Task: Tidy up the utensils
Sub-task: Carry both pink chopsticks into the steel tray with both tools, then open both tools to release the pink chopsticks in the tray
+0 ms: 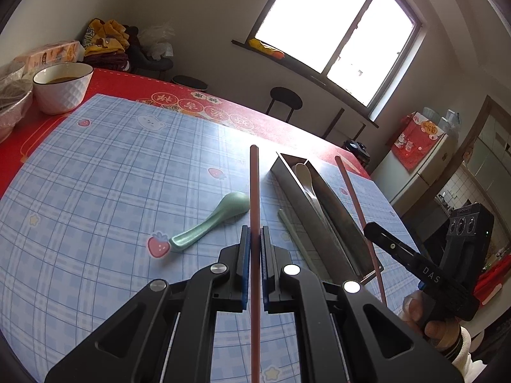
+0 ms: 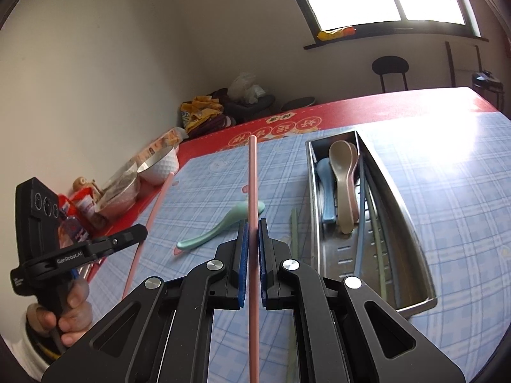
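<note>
The left gripper point(image 1: 255, 236) is clamped on one pink chopstick point(image 1: 254, 191), the right gripper point(image 2: 253, 228) on another point(image 2: 252, 185), beside the metal tray point(image 2: 412, 223).

A home dining room: tablecloth-covered table point(image 1: 127, 166), fridge point(image 1: 424, 159), stool point(image 2: 390, 65), window point(image 1: 335, 22).

checked tablecloth point(image 1: 111, 166) under green spoon point(image 1: 210, 221)
</note>
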### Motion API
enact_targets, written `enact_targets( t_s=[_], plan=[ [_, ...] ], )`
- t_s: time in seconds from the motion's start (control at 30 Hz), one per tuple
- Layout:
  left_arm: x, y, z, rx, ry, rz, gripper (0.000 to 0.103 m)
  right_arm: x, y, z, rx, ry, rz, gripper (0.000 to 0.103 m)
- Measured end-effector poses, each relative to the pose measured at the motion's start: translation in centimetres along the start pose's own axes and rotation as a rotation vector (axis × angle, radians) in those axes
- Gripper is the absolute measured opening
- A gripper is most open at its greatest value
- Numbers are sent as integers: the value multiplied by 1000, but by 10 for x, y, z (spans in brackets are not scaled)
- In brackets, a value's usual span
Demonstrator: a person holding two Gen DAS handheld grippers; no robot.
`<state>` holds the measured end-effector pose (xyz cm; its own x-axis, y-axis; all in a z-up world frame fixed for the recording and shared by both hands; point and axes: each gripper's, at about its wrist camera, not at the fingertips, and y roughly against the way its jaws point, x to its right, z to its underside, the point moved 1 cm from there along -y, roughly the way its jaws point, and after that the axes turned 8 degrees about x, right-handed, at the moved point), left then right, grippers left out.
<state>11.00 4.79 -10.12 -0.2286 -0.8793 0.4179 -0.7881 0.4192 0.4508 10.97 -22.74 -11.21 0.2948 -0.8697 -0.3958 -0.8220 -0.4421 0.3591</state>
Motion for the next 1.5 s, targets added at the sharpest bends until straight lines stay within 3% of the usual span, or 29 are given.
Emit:
enact_targets(
  t_s=[0.3, 0.6, 0.73, 1.07, 1.5],
  plan=[
    [42, -20, -21, 23, -33, -21, 6, 68, -30, -58, 69, -83, 20, 6],
    [85, -55, -34, 18, -81, -3, 6, 122, -53, -50, 1, -288, -54, 6],
    [99, -70, -35, 13, -85, 18, 6, 131, -55, -43, -8, -335, -64, 6],
    [109, -95, -27, -13, -88, 28, 6, 112, -58, -36, -52, -240, -1, 6],
    [118, -111, -25, -31, -97, 53, 6, 125, -61, -32, -100, -301, 54, 8]
  ],
)
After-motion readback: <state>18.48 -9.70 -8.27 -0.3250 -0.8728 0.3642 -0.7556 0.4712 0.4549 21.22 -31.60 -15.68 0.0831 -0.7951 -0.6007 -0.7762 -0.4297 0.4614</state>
